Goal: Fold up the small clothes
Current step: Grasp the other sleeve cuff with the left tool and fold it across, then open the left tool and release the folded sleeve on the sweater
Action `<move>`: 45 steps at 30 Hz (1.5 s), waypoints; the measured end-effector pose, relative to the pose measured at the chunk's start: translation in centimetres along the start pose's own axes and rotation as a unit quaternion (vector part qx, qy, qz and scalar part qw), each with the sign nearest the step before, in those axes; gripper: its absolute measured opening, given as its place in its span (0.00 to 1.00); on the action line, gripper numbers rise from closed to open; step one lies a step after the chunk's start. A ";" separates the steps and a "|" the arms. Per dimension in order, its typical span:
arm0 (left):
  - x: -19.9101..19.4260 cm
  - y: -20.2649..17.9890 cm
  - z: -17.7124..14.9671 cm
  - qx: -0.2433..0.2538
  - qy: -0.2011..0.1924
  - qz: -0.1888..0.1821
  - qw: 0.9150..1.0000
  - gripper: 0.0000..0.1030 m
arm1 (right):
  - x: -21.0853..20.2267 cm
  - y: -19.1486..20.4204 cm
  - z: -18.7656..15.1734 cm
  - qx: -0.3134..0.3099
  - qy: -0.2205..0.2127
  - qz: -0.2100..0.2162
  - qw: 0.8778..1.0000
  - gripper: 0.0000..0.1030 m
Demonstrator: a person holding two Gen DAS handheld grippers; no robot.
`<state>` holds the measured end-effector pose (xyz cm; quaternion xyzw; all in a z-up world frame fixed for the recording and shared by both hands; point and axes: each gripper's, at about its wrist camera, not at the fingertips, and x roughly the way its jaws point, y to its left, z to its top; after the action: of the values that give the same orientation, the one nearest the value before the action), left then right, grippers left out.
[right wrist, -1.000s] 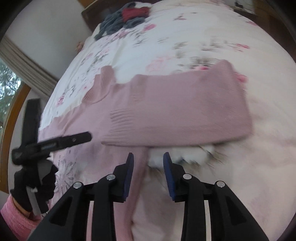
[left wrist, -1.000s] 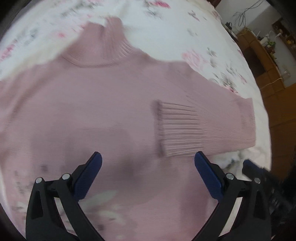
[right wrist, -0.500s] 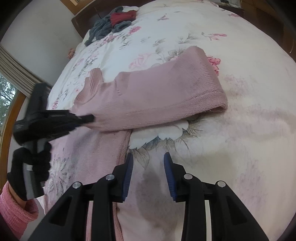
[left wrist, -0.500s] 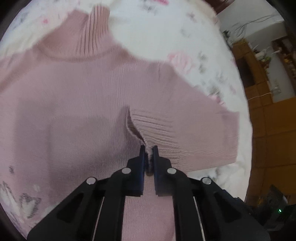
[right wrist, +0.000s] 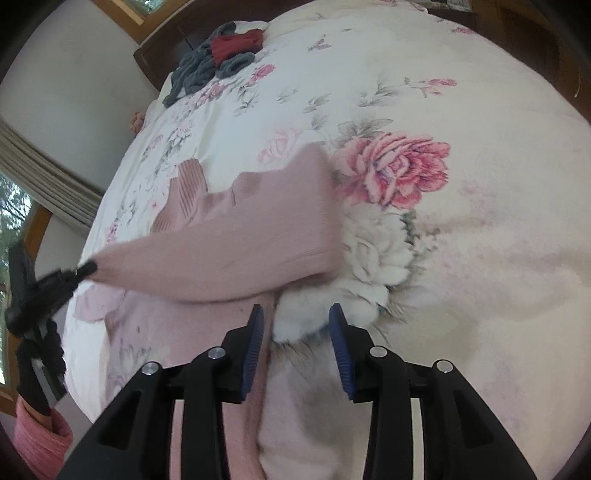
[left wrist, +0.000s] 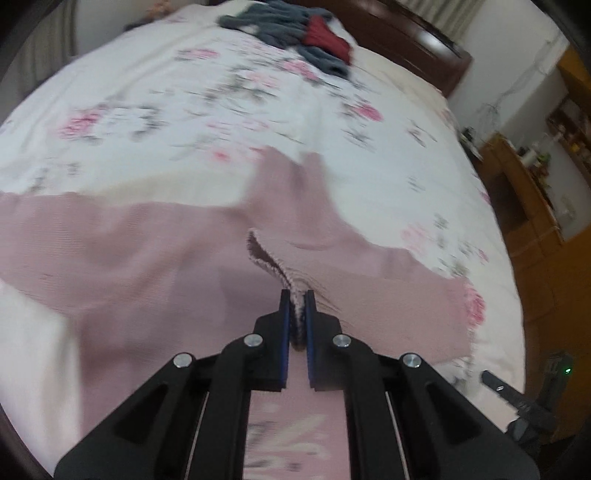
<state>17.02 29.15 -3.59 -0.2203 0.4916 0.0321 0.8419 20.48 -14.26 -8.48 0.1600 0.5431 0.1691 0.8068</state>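
Observation:
A pink ribbed turtleneck sweater point(left wrist: 122, 251) lies spread on the floral bedspread point(left wrist: 184, 96). My left gripper point(left wrist: 296, 306) is shut on the ribbed cuff point(left wrist: 269, 258) of its folded sleeve and holds it lifted off the sweater body. In the right wrist view the same sleeve point(right wrist: 229, 254) stretches taut from the left gripper point(right wrist: 74, 275) at the left across the sweater point(right wrist: 155, 325), with the collar point(right wrist: 188, 192) behind it. My right gripper point(right wrist: 295, 314) stands open above the sweater's side edge, nothing between its fingers.
A heap of grey and red clothes point(left wrist: 295, 33) lies at the far end of the bed near the dark wooden headboard point(left wrist: 417, 37). A wooden cabinet point(left wrist: 524, 199) stands to the right of the bed. A gloved hand with a pink sleeve point(right wrist: 40, 435) holds the left gripper.
My left gripper shut on the sleeve cuff and has lifted and pulled it toward the left, stretching the sleeve. The right gripper stayed open and shifted little.

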 end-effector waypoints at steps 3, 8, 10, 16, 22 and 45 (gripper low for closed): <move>-0.6 3.3 0.8 -0.021 -0.008 0.026 0.999 0.05 | 1.5 0.5 1.2 0.011 0.012 0.000 1.000 0.42; -0.3 7.4 1.6 -0.035 -0.005 0.047 0.998 0.05 | 4.9 1.6 3.1 0.022 0.036 0.001 0.999 0.46; 0.5 8.2 1.6 -0.033 0.003 0.049 0.998 0.05 | 6.2 1.9 3.6 0.021 0.046 -0.012 0.999 0.46; 5.3 10.2 0.4 -0.016 0.055 0.093 0.994 0.05 | 9.9 2.1 3.4 0.003 0.081 -0.088 0.993 0.42; 7.5 12.8 -0.5 -0.036 0.098 0.108 0.989 0.11 | 10.4 2.9 3.0 -0.030 0.085 -0.113 0.989 0.43; 11.0 5.9 -3.0 0.057 0.103 0.082 0.990 0.29 | 13.2 8.4 0.8 -0.079 0.093 -0.085 0.989 0.51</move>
<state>18.60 31.46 -16.08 -0.1333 0.5932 0.0497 0.7924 25.01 -0.89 -15.34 0.0327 0.6120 0.1562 0.7746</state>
